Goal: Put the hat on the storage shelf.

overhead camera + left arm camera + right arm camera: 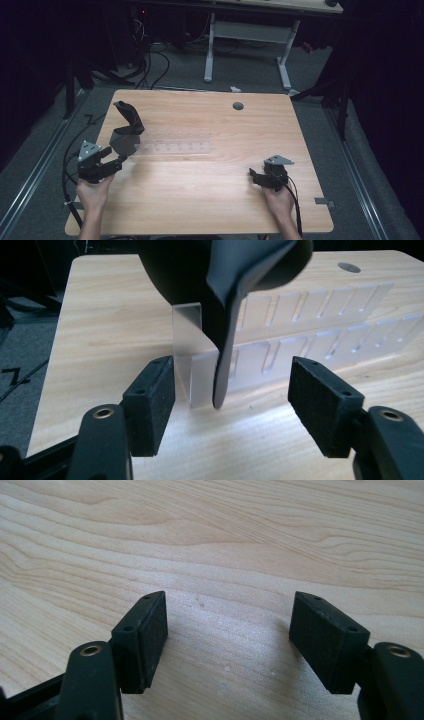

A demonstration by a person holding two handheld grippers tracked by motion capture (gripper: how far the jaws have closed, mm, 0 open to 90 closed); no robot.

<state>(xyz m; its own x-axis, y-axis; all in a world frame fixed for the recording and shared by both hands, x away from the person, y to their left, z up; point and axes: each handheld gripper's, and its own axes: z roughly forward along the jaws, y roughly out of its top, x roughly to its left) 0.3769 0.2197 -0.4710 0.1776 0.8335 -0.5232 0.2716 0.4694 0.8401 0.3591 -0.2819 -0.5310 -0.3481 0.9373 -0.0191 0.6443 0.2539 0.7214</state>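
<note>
A black, bent flexible sheet (127, 127) stands upright at the left end of a clear slotted rack (175, 142) on the wooden table (210, 200). In the left gripper view the sheet (225, 280) curves overhead, and its lower edge rests against the rack (320, 335). My left gripper (120, 159) is open just in front of it. Its pads (152, 400) stand on either side of the sheet's lower edge without touching it. My right gripper (252, 175) is open near the table's front right, with nothing but bare wood between its pads (147, 635).
A round cable hole (238, 106) sits near the table's far edge. Beyond the table stand a white-legged desk (250, 30) and floor cables (150, 65). Metal rails (40, 165) run along the floor on both sides.
</note>
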